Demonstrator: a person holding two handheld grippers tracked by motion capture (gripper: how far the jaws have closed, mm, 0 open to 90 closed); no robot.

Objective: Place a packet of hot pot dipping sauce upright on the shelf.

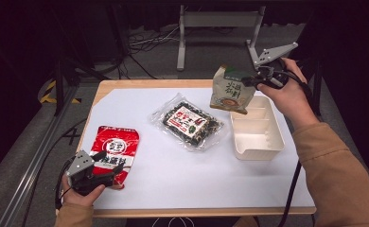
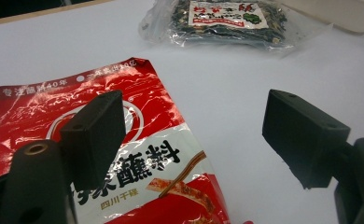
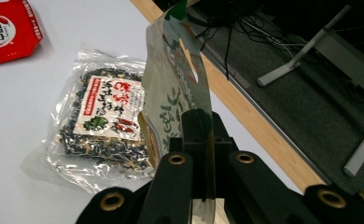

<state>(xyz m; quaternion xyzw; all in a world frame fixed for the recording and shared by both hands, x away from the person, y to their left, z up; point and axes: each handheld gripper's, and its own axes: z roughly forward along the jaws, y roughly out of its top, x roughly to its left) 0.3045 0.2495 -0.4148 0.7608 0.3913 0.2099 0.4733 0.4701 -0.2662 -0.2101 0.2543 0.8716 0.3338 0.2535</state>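
A white sheet [image 1: 173, 175] covers most of the wooden bench [image 1: 108, 85]. On it, near the middle, lies a clear plastic bag of dark dried seasoning with a white and red label [image 1: 192, 121], flat and untouched. To its right stands a cream plastic tray with compartments [image 1: 263, 142], its far end lying partly behind the raised pouch in the high view. At the near left lies a flat red and white foil sachet with black lettering [image 1: 116, 149].

The lower edge of the red sachet is covered by the left claw [image 1: 108, 172] in the high view and cut off by the frame in the left gripper view. Print on all three packs is too small to read with certainty. Whether the tray holds anything cannot be told.

The right claw [image 1: 251, 79] is closed on the top edge of a beige and green stand-up pouch [image 1: 231, 91]; in the right gripper view the pouch's thin edge [image 3: 182, 84] is pinched between the two black jaws. The pouch hangs in the air, tilted, over the far left corner of the tray and clear of the bench. The left claw stands wide, one jaw over the red sachet, the other over bare sheet, gripping nothing.
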